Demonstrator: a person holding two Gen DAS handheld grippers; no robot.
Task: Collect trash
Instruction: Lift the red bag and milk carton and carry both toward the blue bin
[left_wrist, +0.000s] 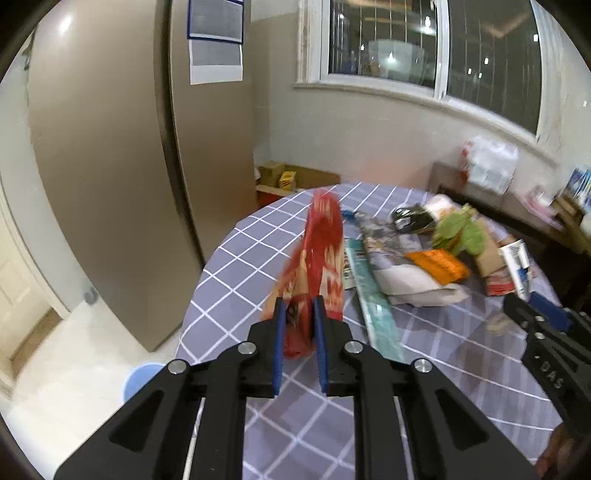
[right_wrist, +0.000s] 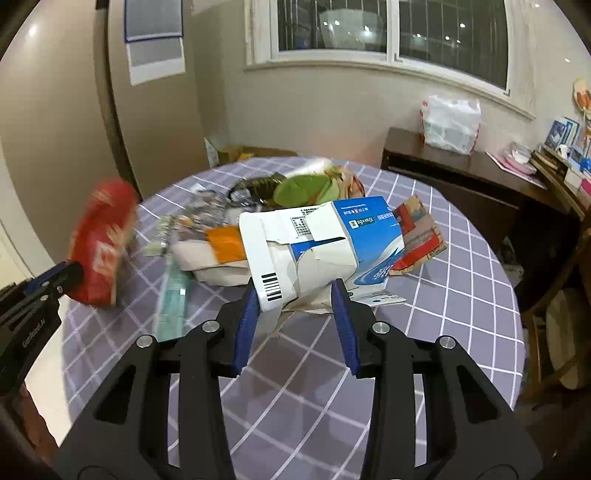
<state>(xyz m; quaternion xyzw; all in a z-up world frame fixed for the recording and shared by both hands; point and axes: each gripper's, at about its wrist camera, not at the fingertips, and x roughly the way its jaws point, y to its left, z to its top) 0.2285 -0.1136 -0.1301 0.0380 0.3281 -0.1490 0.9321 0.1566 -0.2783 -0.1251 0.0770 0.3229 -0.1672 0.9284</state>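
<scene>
Left wrist view shows the left gripper (left_wrist: 299, 310) closed on a red bag (left_wrist: 317, 254). Its blue pads (left_wrist: 279, 343) press the lower end of the bag from both sides, with only a narrow gap between them. The bag stands up above the table (left_wrist: 258, 258), which has a grey checked cloth, and it looks blurred. To the right of the bag, a pile of trash lies on the cloth: a long teal wrapper (left_wrist: 373, 299), an orange packet (left_wrist: 437, 264) and green leaves (left_wrist: 458, 230). A blue bin (left_wrist: 138, 376) stands on the floor beside the table.

Right wrist view shows the right gripper (right_wrist: 295, 295) closed on a torn white and blue carton (right_wrist: 321, 247). The pads (right_wrist: 246, 325) are about half apart and hold the near end of the carton, which is raised a little over the cloth. The pile lies behind the carton, near the middle of the table. At the left edge of this view, the other gripper holds the red bag up. A sideboard (right_wrist: 443, 162) with a plastic bag (right_wrist: 450, 123) on it stands under the window.
</scene>
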